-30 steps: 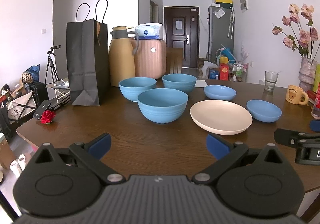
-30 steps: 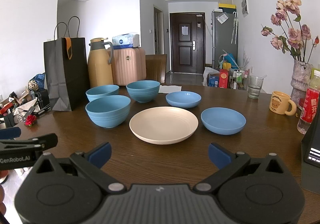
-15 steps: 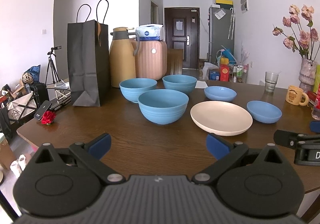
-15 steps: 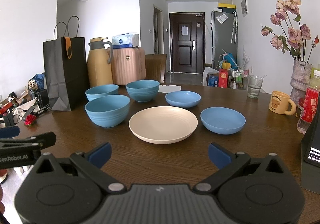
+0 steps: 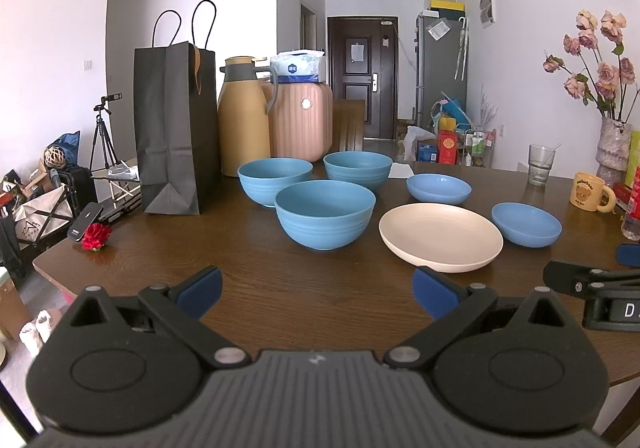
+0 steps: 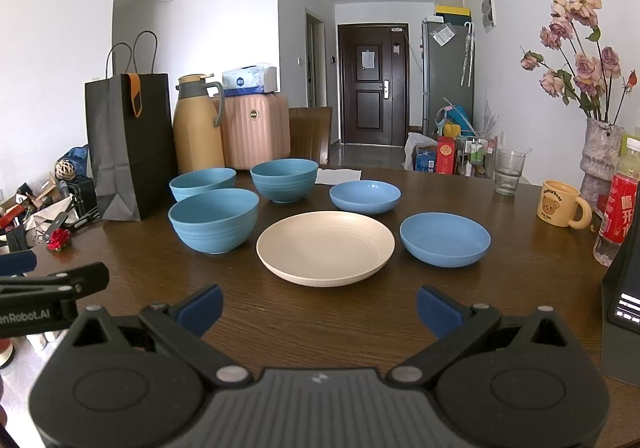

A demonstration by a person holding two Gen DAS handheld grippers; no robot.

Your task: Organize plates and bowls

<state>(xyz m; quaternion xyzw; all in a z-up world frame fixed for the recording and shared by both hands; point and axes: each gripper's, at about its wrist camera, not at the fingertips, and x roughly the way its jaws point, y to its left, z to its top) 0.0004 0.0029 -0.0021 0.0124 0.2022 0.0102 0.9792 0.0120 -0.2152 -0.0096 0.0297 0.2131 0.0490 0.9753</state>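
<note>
1. The table [image 6: 460, 300] bears everything spread apart, nothing stacked, so sorting has, I judge, not begun.
2. The cream plate [image 6: 325, 246] lies near centre, likely the base for a stack.
3. Three deep blue bowls [image 6: 213, 219] cluster left and far (alike, so they should nest).
4. Two shallow blue dishes [image 6: 445, 239] sit right and far right of the plate.
5. The left gripper [image 5: 316, 294] and right gripper [image 6: 319, 306] hover at the near edge, fingers wide, empty.
6. Against a second ago, nothing has moved; the views have only crept slightly.
</note>
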